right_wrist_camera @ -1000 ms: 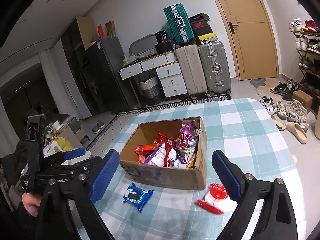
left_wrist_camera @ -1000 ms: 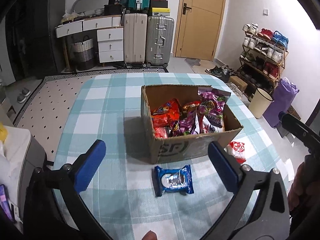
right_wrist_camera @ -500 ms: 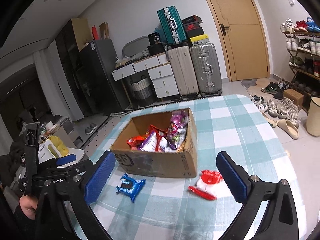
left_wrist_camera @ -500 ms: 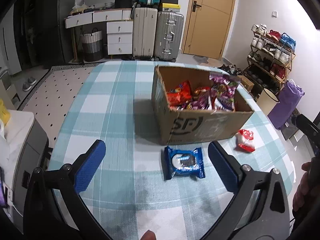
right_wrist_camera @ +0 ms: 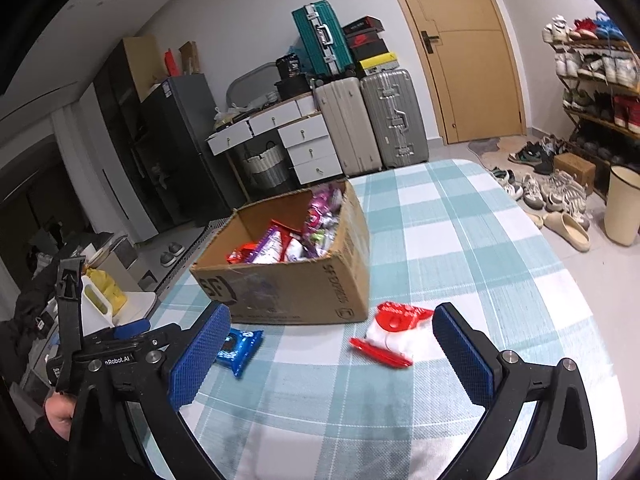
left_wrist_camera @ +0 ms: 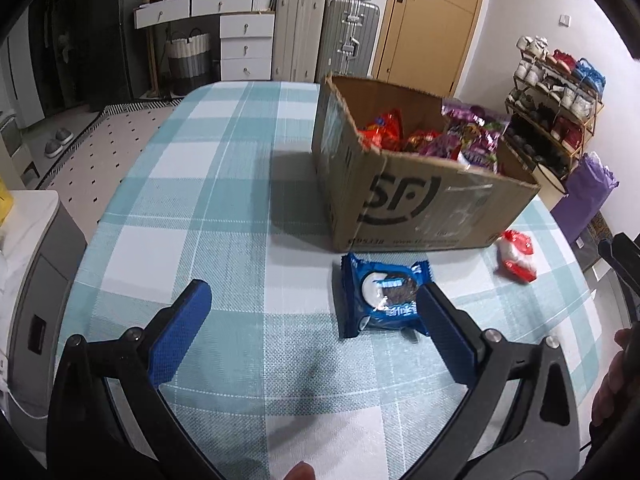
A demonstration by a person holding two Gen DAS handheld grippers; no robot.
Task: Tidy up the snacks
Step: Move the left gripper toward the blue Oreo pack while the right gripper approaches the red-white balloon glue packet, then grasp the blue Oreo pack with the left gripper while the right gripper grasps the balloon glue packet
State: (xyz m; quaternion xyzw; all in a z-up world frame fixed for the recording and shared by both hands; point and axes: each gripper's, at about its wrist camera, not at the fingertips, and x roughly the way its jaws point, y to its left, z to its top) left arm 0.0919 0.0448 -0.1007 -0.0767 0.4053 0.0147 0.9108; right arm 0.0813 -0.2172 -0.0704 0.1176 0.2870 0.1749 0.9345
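A table (left_wrist_camera: 208, 184) with a rounded outline carries everything, covered in a teal and white check cloth. Beyond its far edge stand a white drawer unit (left_wrist_camera: 246, 46), two upright suitcases (left_wrist_camera: 326, 40) and a tan door (left_wrist_camera: 432, 20); a shoe rack (right_wrist_camera: 596, 80) lines the wall to the right, with loose shoes and a pale bin (right_wrist_camera: 622, 204) on the floor below it. A dark fridge (right_wrist_camera: 176, 148) stands to the left.

An open cardboard box (left_wrist_camera: 420, 200) sits toward the table's far right part, printed with a black logo on its near wall and holding a heap of red and purple snack packets (left_wrist_camera: 440, 140). Just in front of the box lies a flat blue packet (left_wrist_camera: 382, 294) showing a round dark biscuit. A red and white packet (left_wrist_camera: 518, 256), crumpled, lies near the box's right front corner, close to the table's right edge, apart from the blue one.

The left gripper (left_wrist_camera: 310, 304) hangs low over the cloth with its blue pads spread wide and nothing between them; the right pad overlaps the blue packet's right end, though contact cannot be told. The right gripper (right_wrist_camera: 330, 330) is likewise spread wide and holds nothing, the red and white packet (right_wrist_camera: 394, 332) lying between its pads in that view
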